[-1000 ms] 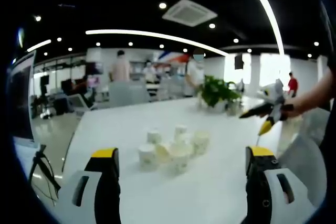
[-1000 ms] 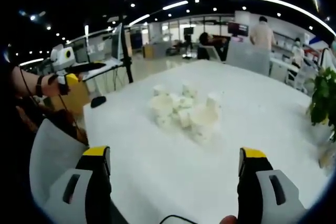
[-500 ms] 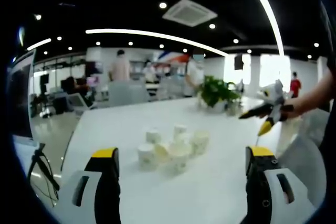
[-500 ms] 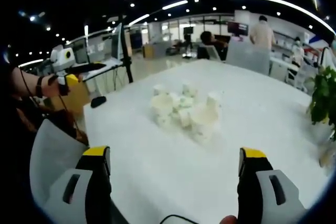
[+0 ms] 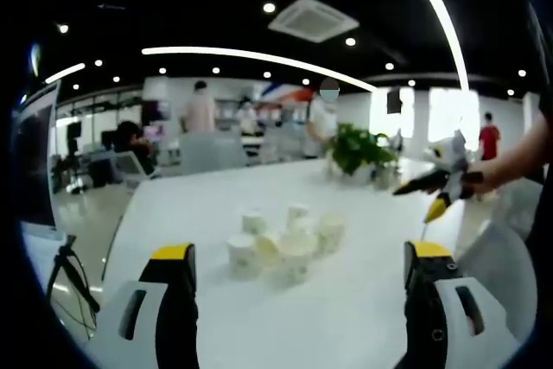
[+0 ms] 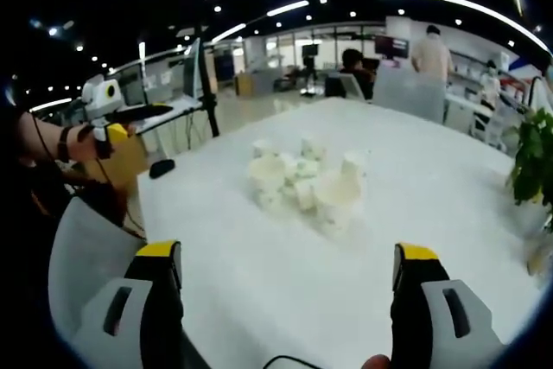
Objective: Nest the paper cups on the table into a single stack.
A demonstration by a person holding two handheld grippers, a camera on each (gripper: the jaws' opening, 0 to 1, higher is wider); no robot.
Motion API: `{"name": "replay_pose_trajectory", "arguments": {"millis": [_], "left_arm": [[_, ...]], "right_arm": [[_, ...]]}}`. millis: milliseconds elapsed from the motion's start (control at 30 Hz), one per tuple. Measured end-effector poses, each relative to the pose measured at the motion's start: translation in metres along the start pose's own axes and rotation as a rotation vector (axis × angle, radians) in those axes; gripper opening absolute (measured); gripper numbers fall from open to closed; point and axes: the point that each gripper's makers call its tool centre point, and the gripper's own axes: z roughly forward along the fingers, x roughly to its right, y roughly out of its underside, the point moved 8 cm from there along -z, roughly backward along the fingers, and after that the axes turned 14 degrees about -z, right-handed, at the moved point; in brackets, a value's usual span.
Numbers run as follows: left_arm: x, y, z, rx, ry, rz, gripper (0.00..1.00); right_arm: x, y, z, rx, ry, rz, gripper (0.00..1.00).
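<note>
Nothing is changing: I am holding both jaws spread above the counter (image 6: 259,300), paper cups (image 5: 285,244) untouched, nesting unstarted.

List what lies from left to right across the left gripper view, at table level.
Left gripper's left jaw, then the cluster of paper cups on the white table, potted plant at the far edge, left gripper's right jaw, then the right gripper held in a hand.

Cups clustered mid-table

Paper cups (image 5: 281,239) sat bunched on the table (image 5: 346,308); a potted plant (image 5: 359,151) stood behind them.
</note>
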Motion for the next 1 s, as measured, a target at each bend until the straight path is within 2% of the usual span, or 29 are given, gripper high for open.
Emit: {"name": "replay_pose_trajectory", "arguments": {"millis": [200, 633, 767, 1000], "left_arm": [[0.004, 0.0, 0.003, 0.004, 0.014, 0.008, 1.0], [0.005, 0.007, 0.004, -0.012, 0.014, 0.003, 1.0], [0.005, 0.008, 0.004, -0.015, 0.009, -0.001, 1.0], [0.005, 0.009, 0.003, -0.006, -0.003, -0.02, 1.0]], "right_arm": [[0.005, -0.003, 0.003, 0.014, 0.009, -0.016, 1.0], [0.034, -0.022, 0.034, 0.007, -0.003, -0.095, 1.0], [0.038, -0.027, 0.041, 0.027, -0.003, -0.125, 0.98], [0.046, -0.028, 0.055, 0.009, -0.016, -0.155, 0.96]]}}
